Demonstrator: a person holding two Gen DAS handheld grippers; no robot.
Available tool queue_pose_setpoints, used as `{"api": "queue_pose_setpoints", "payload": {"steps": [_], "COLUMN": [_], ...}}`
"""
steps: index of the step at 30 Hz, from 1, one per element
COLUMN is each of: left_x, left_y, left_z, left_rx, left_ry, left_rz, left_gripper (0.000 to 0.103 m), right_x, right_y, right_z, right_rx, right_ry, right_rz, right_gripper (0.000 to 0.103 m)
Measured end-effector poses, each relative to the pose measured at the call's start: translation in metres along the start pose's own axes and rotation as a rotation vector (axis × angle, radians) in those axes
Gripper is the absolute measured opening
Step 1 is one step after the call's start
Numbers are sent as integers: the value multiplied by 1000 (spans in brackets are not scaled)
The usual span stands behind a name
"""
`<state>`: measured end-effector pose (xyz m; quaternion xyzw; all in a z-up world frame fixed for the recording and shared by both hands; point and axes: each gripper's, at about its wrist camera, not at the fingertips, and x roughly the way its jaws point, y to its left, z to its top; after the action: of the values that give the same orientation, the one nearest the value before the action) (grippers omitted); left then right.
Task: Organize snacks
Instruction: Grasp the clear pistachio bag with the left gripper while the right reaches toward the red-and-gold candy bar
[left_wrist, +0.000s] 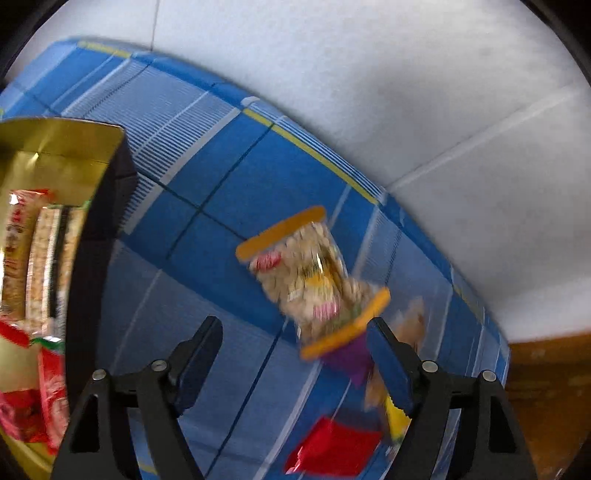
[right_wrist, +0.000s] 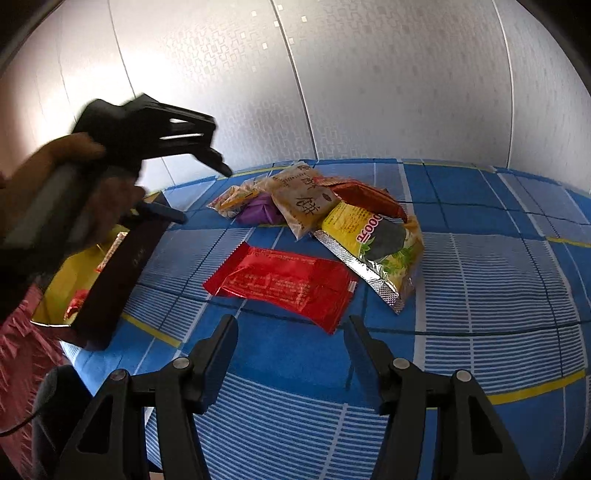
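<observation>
Gold-lined box (right_wrist: 79, 275) with red snack packets (left_wrist: 48, 402) inside

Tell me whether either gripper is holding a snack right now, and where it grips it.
Neither. The left gripper and the right gripper both stand open and empty above the snack packets.

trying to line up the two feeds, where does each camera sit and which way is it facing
Left wrist: on the left gripper, aimed steeply down at the blue checked cloth and a clear snack pack; its own open fingers show.
Right wrist: on the right gripper, angled down across the cloth at the red packet; its open fingers show, plus a hand holding the left gripper.
Shared: the cloth, the red packet, the gold-lined box.
</observation>
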<state>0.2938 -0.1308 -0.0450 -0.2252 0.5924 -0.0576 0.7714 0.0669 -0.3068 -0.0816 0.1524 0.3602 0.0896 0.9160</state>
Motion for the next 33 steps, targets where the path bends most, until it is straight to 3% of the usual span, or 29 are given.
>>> {"api": "queue_pose_setpoints", "payload": {"steps": [6,11,13,14,17,20,25,33], "left_x": [26,40,44,44,37,21,-12,-48], "left_y": [-14,-33,-44,-47,-47,-37,-23,-3], "left_z": [18,23,18,16,9,-1,-37,-142], "left_rx": [-15,49,148,190,270,312,408,652], "left_ry": [0,-21,-41,-51,-64,-88,-104,-146], "left_rz": [70,136,200,219,208,221,182,151], "left_gripper": [83,84,76,60,50,49,49,49], "right_x": [0,0,0,0,-3,-2,-2,-4], "right_y": [-5,-9,-12,-14,-23,-33,-49,-65], "right_z": [1,1,1,2,4,6,8,2], "right_rx": [36,51,63,72,115,171,257,353], "right_ry": [3,2,-1,-4,-20,-16,-19,-30], "right_rz": [50,61,64,61,62,64,52,23], "right_gripper": [62,62,62,62,62,62,62,62]}}
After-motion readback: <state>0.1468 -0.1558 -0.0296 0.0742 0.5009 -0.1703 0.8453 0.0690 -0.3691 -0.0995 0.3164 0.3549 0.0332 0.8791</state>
